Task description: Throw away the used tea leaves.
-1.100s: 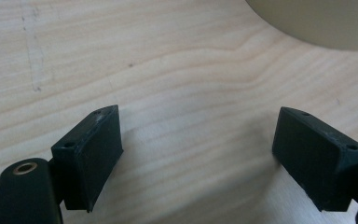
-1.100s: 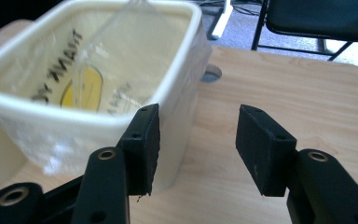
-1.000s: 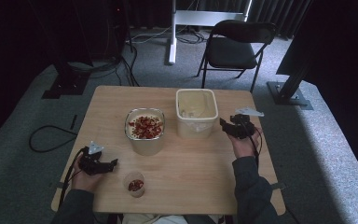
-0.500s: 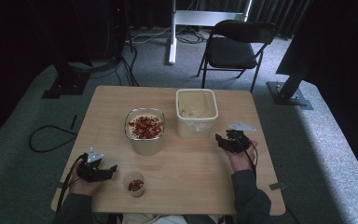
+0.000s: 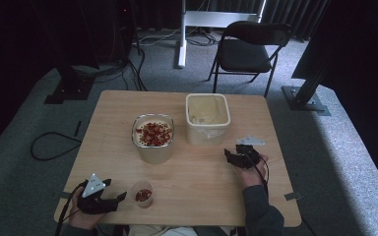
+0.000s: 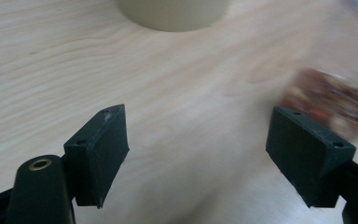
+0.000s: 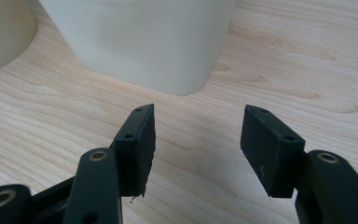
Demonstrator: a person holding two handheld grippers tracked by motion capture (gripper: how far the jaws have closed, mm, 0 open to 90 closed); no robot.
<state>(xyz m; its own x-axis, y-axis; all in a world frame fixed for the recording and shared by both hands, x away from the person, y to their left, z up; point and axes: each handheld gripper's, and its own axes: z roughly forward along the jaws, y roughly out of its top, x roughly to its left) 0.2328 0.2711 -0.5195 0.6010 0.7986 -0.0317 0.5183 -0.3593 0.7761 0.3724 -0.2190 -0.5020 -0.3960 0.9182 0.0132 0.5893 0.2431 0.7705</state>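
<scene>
The wooden bench fills the middle of the high view, with a folding chair on the carpet beyond it. Near the bench's centre stands a square white tub, and just to its left a rounded container topped with red and pale pieces. Down at the near edge, a small clear cup holds a little of that same red mix, and this looks like the thing in play.

The left claw lies low, just beside the cup. Its jaws have just been opening a touch after narrowing, and in the left gripper view they stand apart with bare wood between them. The cup sits blurred just beyond the right-hand pad, outside the gap, so nothing is pinched.

Over on the right, the right claw rests near the white tub's front corner. Its jaws have just been opening and are spread on nothing.

My read: this is the approach to the cup. The next move calls for swinging the left claw sideways until the cup is centred between the pads, then closing gently, since a thin cup would tip or crush easily.
</scene>
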